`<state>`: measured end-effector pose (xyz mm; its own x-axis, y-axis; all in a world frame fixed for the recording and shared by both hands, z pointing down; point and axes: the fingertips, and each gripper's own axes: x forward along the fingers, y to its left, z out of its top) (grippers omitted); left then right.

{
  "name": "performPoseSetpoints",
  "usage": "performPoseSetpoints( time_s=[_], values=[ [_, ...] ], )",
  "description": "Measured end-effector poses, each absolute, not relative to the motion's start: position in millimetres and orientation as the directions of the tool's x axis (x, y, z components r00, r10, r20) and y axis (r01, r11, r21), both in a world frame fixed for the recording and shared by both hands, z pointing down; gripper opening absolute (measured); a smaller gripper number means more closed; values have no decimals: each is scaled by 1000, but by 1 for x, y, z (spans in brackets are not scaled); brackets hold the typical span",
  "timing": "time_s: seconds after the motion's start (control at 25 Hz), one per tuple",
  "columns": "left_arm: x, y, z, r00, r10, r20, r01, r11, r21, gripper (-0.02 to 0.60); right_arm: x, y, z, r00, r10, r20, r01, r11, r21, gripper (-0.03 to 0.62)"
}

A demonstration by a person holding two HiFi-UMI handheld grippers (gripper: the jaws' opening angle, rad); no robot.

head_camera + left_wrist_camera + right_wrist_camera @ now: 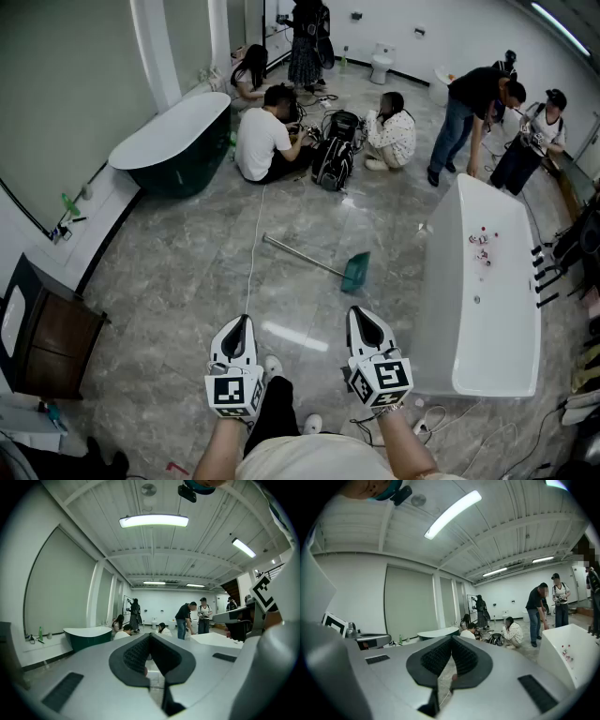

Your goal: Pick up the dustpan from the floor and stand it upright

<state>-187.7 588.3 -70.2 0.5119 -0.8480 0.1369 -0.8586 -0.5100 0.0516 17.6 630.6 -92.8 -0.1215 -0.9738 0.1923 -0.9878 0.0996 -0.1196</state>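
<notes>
Behind the dustpan [355,271], left gripper [241,321] and right gripper [362,314] point forward

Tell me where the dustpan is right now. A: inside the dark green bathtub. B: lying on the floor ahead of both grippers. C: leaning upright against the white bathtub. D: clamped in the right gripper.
B: the dustpan lies flat on the floor, well apart from the left gripper and right gripper.
</notes>
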Motion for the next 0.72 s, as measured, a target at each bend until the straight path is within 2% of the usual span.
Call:
performPoseSetpoints(
  time_s=[0.32,0.72],
  values=[
    [-204,398,-83,564,-818,113,-825,-562,58,8,-26,440,-102,-169,-960,222,-981,143,-129,17],
    [-179,224,-49,533,-829,167,-846,-529,72,8,-11,264,-53,-265,-901,343,-963,229,-142,17]
  ],
)
